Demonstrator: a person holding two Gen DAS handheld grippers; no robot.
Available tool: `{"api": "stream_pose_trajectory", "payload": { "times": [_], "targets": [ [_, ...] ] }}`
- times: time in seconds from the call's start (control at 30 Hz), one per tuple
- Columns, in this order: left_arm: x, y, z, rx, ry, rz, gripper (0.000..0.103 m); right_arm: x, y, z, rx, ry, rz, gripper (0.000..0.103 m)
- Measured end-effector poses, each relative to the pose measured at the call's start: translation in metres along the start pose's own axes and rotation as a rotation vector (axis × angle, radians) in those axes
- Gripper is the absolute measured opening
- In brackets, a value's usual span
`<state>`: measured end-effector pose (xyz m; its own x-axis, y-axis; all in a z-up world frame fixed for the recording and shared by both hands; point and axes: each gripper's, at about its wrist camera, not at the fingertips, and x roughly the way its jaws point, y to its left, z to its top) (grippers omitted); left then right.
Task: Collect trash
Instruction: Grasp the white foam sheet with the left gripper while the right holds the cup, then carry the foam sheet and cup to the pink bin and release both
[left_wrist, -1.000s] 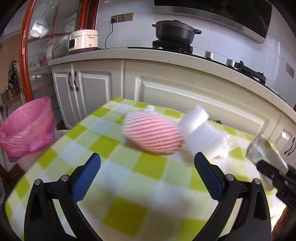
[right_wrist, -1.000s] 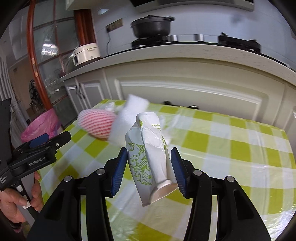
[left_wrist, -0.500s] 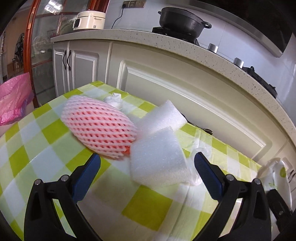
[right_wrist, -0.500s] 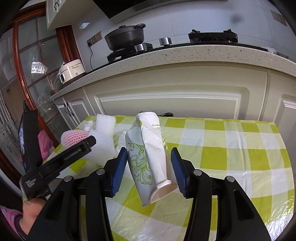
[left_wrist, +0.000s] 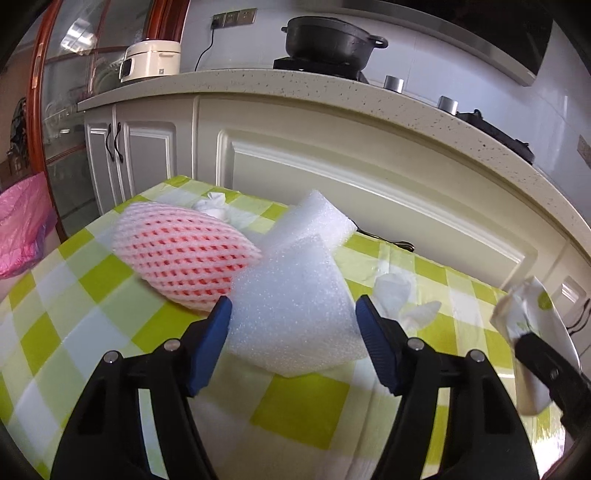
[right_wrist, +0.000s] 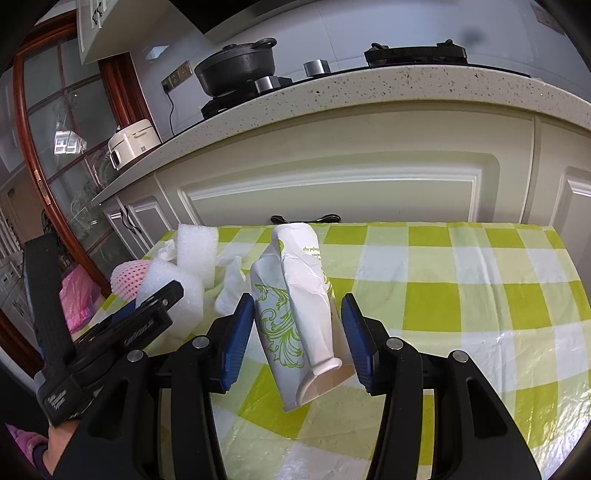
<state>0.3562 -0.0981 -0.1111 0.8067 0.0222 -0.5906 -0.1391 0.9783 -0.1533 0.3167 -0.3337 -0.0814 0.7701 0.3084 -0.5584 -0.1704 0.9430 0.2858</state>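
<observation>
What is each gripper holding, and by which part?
Right gripper pinches a crushed paper cup across its sides near the rim. Left gripper holds nothing, open around a foam sheet.

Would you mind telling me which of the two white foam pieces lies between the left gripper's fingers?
The nearer, flat foam sheet, lying between the open left gripper fingers; the other foam block lies behind it.

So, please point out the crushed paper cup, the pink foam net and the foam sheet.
crushed paper cup (right_wrist: 295, 314), right wrist view, printed side.
pink foam net (left_wrist: 181, 254), left wrist view, middle.
foam sheet (left_wrist: 291, 310), left wrist view, flat face.
</observation>
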Motion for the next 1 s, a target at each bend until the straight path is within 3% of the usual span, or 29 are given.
{"api": "stream_pose_trajectory", "payload": {
  "times": [0.57, 0.77, 1.0],
  "targets": [
    [-0.14, 0.077, -0.033, 0.106, -0.101, -0.031, 0.067, -0.05, 0.081, -0.043, -0.057, -0.039, 0.034, 0.048],
    [-0.182, 0.117, -0.035, 0.132, -0.12, -0.04, 0.067, -0.068, 0.13, -0.057, -0.166, -0.044, 0.039, 0.048],
    [-0.222, 0.174, -0.03, 0.095, -0.154, 0.02, 0.067, -0.087, 0.193, -0.06, -0.296, -0.065, 0.07, 0.048]
  ]
}}
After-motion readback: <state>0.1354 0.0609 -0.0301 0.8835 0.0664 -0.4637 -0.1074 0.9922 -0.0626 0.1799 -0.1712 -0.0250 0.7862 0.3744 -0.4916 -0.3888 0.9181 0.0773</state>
